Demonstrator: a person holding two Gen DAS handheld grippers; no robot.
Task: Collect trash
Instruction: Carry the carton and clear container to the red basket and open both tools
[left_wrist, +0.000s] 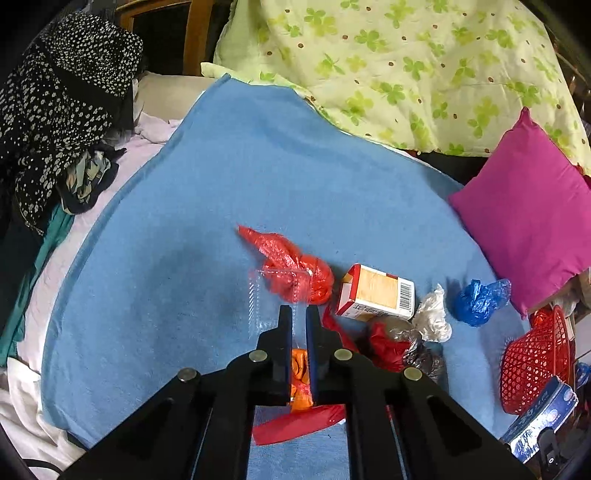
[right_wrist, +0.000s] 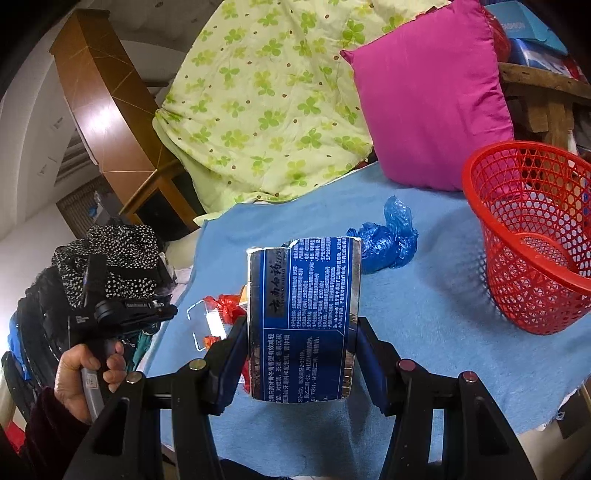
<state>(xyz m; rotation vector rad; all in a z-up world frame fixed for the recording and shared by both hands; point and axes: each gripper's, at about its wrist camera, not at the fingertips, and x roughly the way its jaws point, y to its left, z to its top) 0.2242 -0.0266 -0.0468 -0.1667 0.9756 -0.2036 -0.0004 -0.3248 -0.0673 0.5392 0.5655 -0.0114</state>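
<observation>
My left gripper (left_wrist: 298, 314) is shut on the edge of a clear plastic clamshell box (left_wrist: 275, 295), held above the blue towel (left_wrist: 221, 206). Beneath lie a crumpled red bag (left_wrist: 291, 260), an orange wrapper (left_wrist: 300, 380), a red-and-tan carton (left_wrist: 376, 293), a white bag (left_wrist: 434, 314) and a blue bag (left_wrist: 480, 297). My right gripper (right_wrist: 301, 332) is shut on a blue toothpaste box (right_wrist: 303, 317), held upright left of the red mesh basket (right_wrist: 532, 236). The blue bag (right_wrist: 388, 240) lies just behind the box.
A magenta pillow (right_wrist: 428, 96) and a green clover quilt (right_wrist: 258, 92) lie at the back. Dark spotted clothes (left_wrist: 62, 103) pile at the left. The basket (left_wrist: 535, 354) stands at the towel's right edge. A wooden headboard (right_wrist: 99, 99) stands behind.
</observation>
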